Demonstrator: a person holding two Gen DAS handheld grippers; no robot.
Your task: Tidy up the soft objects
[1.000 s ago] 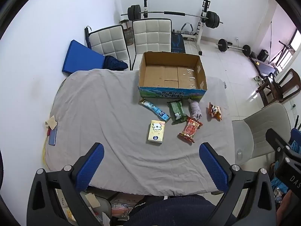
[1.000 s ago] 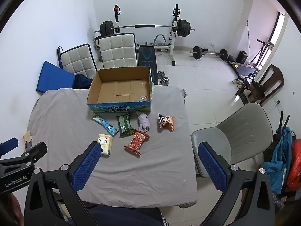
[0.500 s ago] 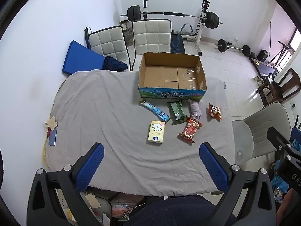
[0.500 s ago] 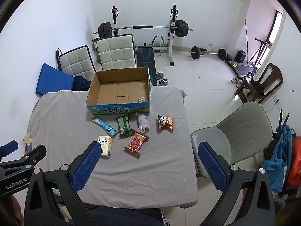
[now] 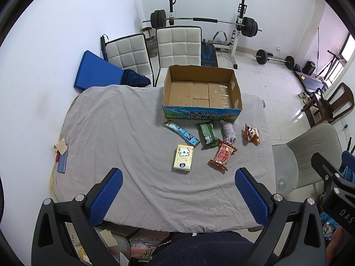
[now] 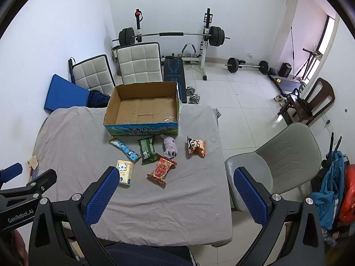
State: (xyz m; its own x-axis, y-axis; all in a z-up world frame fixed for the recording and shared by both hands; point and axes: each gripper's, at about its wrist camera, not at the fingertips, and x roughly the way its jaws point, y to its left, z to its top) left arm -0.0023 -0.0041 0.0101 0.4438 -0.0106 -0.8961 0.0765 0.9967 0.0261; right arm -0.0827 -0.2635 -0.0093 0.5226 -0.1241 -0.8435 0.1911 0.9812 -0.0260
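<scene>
An open empty cardboard box (image 5: 200,93) (image 6: 143,108) stands at the far side of the grey-clothed table (image 5: 115,133) (image 6: 73,137). In front of it lie a blue tube pack (image 5: 182,133) (image 6: 125,148), a green snack bag (image 5: 207,134) (image 6: 146,149), a lilac sock (image 5: 229,132) (image 6: 169,147), an orange panda snack bag (image 5: 251,133) (image 6: 196,146), a red snack bag (image 5: 223,155) (image 6: 162,169) and a yellow tissue pack (image 5: 183,159) (image 6: 125,171). My left gripper (image 5: 177,196) and right gripper (image 6: 174,196) are open and empty, high above the table's near edge.
A phone and paper scrap (image 5: 61,155) lie at the table's left edge. A grey chair (image 5: 306,159) (image 6: 275,161) stands right of the table. Two white padded chairs (image 5: 177,44) and a blue mat (image 5: 97,73) are behind it. Weight bench and barbells (image 6: 173,35) are at the back.
Both views have shifted only slightly; the right gripper has drifted a little. Nothing on the table has moved.
</scene>
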